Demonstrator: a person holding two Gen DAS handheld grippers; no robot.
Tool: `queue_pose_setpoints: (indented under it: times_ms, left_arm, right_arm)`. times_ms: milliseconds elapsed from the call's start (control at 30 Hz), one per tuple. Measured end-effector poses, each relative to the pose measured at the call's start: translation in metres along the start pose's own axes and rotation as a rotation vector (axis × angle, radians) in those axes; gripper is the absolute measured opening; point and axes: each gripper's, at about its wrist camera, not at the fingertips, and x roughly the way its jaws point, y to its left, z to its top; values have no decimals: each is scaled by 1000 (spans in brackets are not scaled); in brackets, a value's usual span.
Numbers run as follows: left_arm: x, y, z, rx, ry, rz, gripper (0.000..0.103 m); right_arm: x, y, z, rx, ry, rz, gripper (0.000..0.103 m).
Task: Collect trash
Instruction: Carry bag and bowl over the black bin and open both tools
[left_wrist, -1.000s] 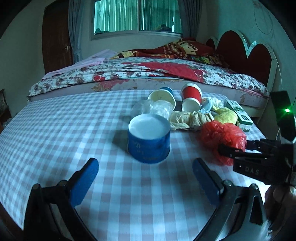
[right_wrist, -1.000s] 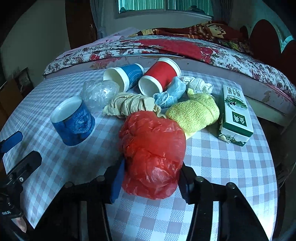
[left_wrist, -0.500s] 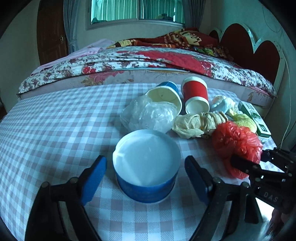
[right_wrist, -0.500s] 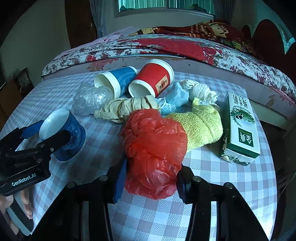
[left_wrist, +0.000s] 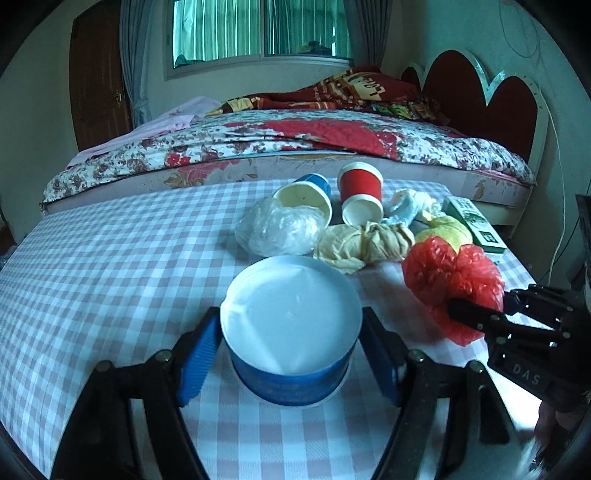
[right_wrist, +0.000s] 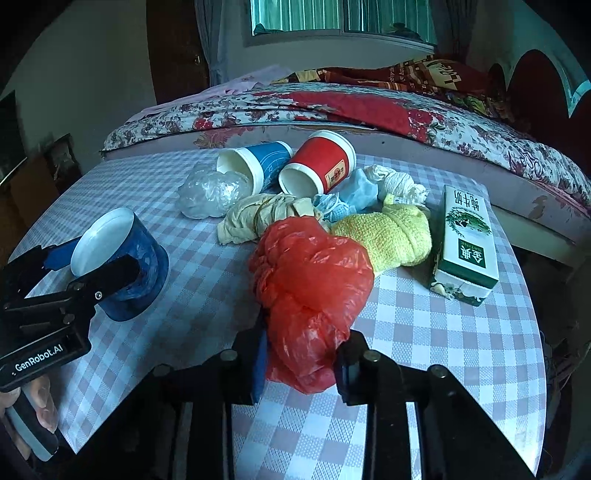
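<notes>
The left tool (left_wrist: 290, 354) has just been closing on the upright blue cup (left_wrist: 291, 328) on the worktop (left_wrist: 110, 258), and could crush it; the right tool (right_wrist: 301, 363), also closing, pinches the red bag (right_wrist: 310, 280), whose slack plastic may slip free

Left gripper (left_wrist: 291, 354) has just been closed in around the blue cup (left_wrist: 291, 373), pads at its sides. Right gripper (right_wrist: 301, 363), right of that cup, has been squeezed onto the red plastic bag (right_wrist: 310, 280).

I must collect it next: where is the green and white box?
In the right wrist view, the green and white box lies at the table's right edge, beside the yellow cloth.
</notes>
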Motion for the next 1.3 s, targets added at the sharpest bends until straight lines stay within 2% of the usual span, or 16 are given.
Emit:
queue_pose_setpoints:
  times_ms: [300,533,967,1300]
  left_arm:
    - [-33,-22,-14,39,-18,-4,74]
    - [-64,-47,-22,64,-66,-30,74]
    - [-107,-101,-32,122,-122,-94,74]
    - [-121,-150,-37,177,-140,-166,74]
  right_arm:
    - [-47,-7,-24,28,-52,-13,31]
    - [-84,-16,-42,38,-96,-30,31]
    - [-149,-47,-76,71,-166,-78,31]
    - [-186,-79,-106,105,-200,-129,31]
